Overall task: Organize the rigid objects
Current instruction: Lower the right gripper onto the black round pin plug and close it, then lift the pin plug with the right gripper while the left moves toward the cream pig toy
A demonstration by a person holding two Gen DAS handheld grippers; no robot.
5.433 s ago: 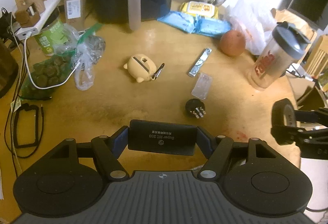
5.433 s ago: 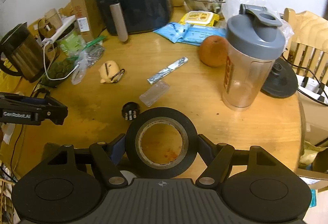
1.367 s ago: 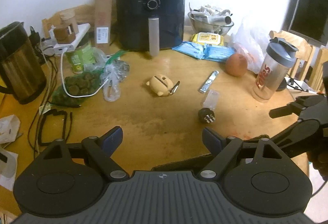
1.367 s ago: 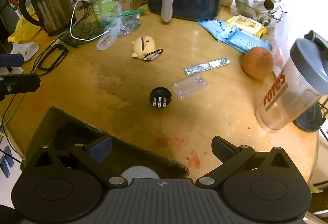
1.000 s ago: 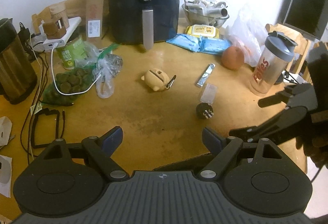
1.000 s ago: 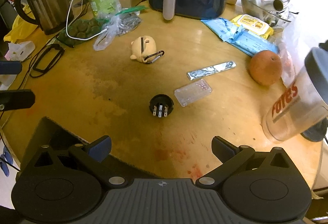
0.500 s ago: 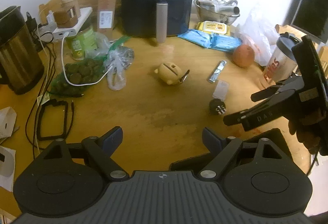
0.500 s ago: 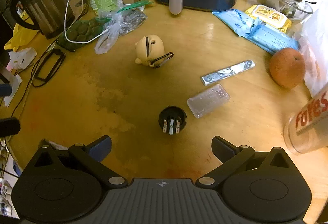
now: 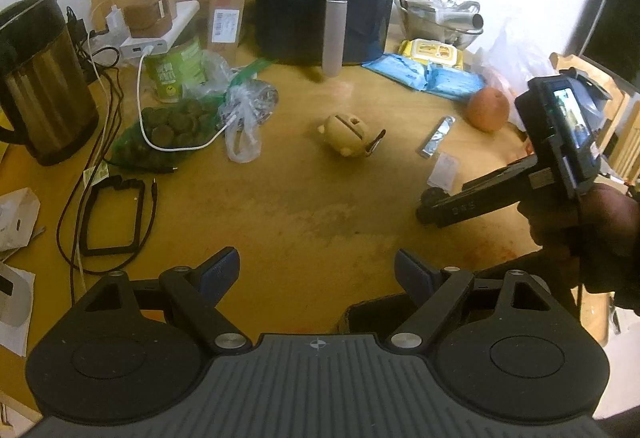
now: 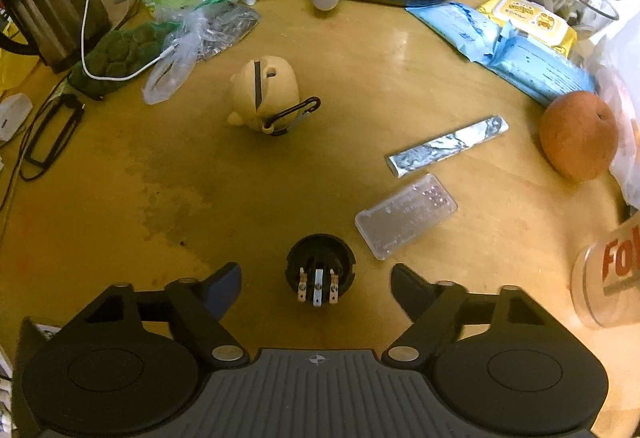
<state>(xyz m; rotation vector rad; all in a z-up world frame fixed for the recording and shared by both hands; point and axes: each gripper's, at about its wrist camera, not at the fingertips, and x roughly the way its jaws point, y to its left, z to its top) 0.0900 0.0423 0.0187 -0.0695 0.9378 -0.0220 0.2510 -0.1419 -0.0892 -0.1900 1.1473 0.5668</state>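
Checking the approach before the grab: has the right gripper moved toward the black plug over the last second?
Yes. The right gripper has come down toward the table; the black plug, lying beside the clear case, now sits between its closing, not yet touching fingers.

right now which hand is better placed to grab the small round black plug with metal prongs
Right. The right tongs hang directly over the small round black plug with metal prongs, jaws closing with it between them, not yet touching. The left tongs are open over bare wooden table, well away from it.

The left gripper (image 9: pixel 318 270) points steeply downward, jaws wide apart and empty. The right gripper (image 10: pixel 316 282), held in a hand (image 9: pixel 592 234), tilts down with jaws closing, not yet pressing anything.
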